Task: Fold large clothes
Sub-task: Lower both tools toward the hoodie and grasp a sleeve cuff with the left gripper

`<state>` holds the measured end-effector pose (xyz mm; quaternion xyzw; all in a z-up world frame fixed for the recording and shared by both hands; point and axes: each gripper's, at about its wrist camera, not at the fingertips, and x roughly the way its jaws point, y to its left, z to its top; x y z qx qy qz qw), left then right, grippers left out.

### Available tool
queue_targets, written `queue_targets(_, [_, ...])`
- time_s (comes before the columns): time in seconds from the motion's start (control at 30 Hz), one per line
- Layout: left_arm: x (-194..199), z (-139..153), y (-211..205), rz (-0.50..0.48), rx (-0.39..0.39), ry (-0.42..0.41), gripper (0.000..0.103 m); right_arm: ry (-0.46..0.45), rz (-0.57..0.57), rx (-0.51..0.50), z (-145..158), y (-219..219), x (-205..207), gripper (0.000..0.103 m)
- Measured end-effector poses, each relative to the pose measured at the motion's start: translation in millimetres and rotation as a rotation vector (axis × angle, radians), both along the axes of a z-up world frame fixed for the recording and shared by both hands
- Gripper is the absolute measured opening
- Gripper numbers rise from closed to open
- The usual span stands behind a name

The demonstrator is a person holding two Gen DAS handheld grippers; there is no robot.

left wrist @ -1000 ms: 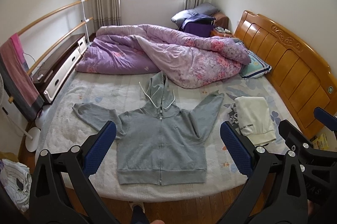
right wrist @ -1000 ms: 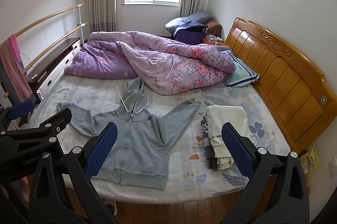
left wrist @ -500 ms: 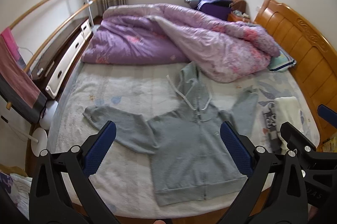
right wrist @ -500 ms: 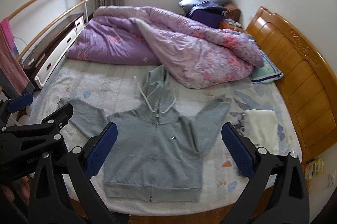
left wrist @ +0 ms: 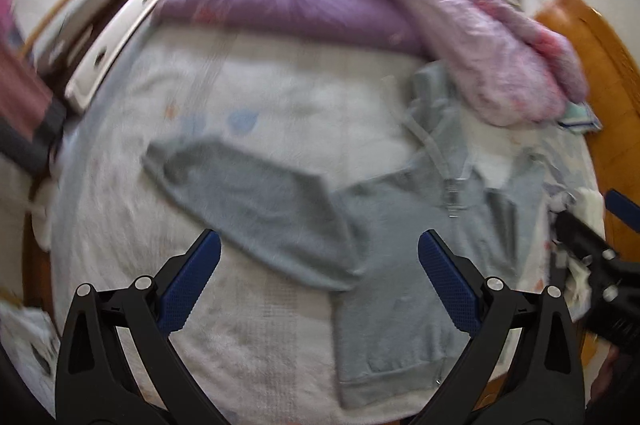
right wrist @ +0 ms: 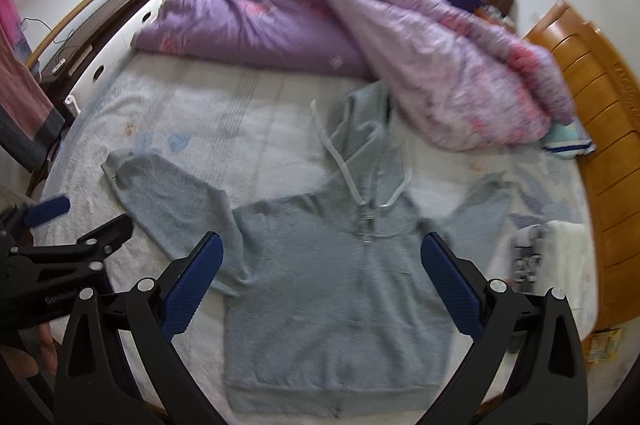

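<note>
Jaws spread wide and empty on both the left gripper (left wrist: pixel 319 271) and the right gripper (right wrist: pixel 321 271), above the near edge of the bed (right wrist: pixel 224 113). The grey hoodie (right wrist: pixel 332 289) lies flat, zip running away from the jaws, sleeves out sideways. Its left sleeve (left wrist: pixel 248 193) lies just ahead of the left gripper, so that hand is likely nearer. Beyond lies the purple duvet (right wrist: pixel 280 21).

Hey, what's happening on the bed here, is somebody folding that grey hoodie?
Not yet. A person holds two grippers above the bed, both open and empty. The grey hoodie lies flat, zipped, sleeves spread, hood toward the purple quilt. The left gripper hangs over its left sleeve, the right gripper over the body. Folded clothes sit near the headboard.
</note>
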<state>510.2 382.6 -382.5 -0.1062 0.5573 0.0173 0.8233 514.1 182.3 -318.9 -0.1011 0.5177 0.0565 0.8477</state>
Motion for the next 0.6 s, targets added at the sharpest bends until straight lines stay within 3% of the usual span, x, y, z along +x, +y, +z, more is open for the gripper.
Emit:
queue_targets(0.17, [13,-92,77,0.140,-0.087,0.051,0.098,0.099,0.001,0.054,-81,27,39,0.094])
queue_targets(0.37, [25,-201,197,0.494,-0.270,0.067,0.098,0.174,0.035,0.081,-158,44,63,0.079])
queue_targets(0.43, [33,-219,219,0.564,-0.274,0.056,0.097,0.206,0.045,0.086,-182,44,65,0.072])
queue_targets(0.5, [46,-237,235,0.596,-0.252,0.067,0.085,0.233,0.049,0.090,-201,43,63,0.056])
queue_targets(0.57, [60,-250,242,0.581,-0.288,0.046,0.073,0.278,0.032,0.107,-221,36,61,0.046])
queue_targets(0.6, [69,-255,244,0.565,-0.262,0.048,0.073,0.296,0.025,0.121,-229,33,60,0.044])
